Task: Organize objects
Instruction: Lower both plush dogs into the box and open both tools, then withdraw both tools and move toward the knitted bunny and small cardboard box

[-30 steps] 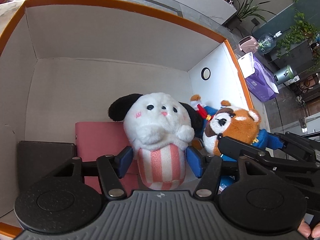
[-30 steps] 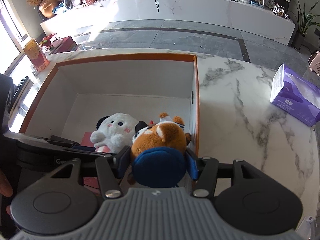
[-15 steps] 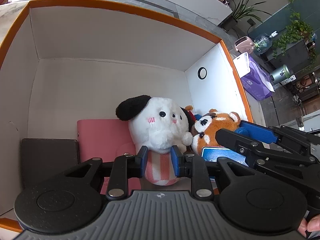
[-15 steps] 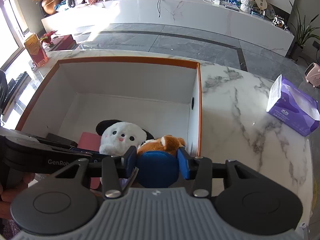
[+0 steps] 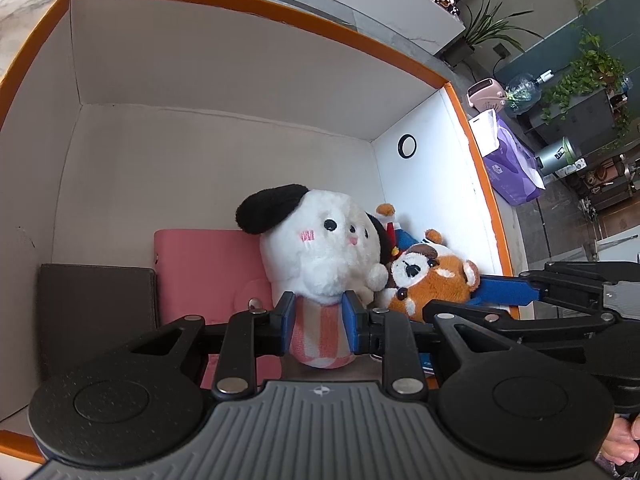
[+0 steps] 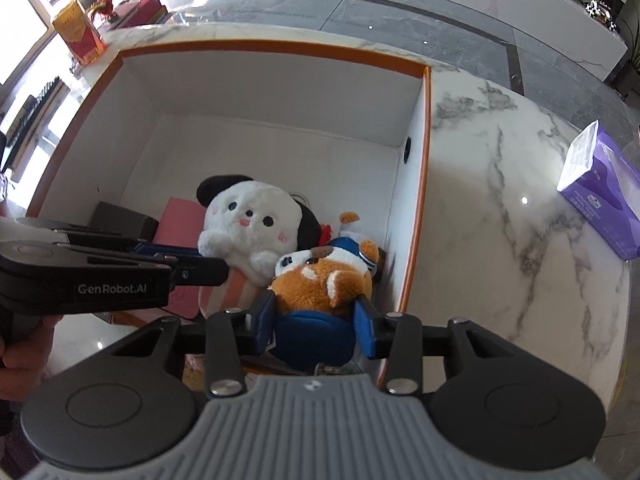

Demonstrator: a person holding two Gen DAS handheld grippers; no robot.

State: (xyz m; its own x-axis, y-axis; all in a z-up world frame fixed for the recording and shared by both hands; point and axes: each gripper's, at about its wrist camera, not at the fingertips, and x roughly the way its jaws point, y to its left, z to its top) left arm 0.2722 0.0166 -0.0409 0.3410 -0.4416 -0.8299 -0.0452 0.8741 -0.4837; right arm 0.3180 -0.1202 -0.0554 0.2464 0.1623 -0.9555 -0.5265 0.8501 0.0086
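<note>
Inside a white box with an orange rim (image 5: 256,8) stands a white plush dog (image 5: 320,256) with black ears and a pink-striped body. My left gripper (image 5: 318,322) is shut on that striped body, its blue pads pressing both sides. To its right lies an orange plush animal (image 6: 320,284) in blue clothes, against the box's right wall. My right gripper (image 6: 316,324) has its jaws closing on the toy's blue body, and the pads touch it. In the right wrist view the left gripper (image 6: 200,266) reaches in from the left to the white plush dog (image 6: 248,228).
A pink notebook (image 5: 204,264) and a dark brown wallet (image 5: 96,304) lie flat on the box floor, left of the toys. Right of the box, a purple tissue pack (image 6: 600,200) sits on the marble counter (image 6: 500,240). A red carton (image 6: 78,34) stands beyond the box's far left corner.
The left jaws closed from wide apart onto the white plush's striped body. The right jaws narrowed onto the orange plush's blue body, and the right gripper tipped further down over the box.
</note>
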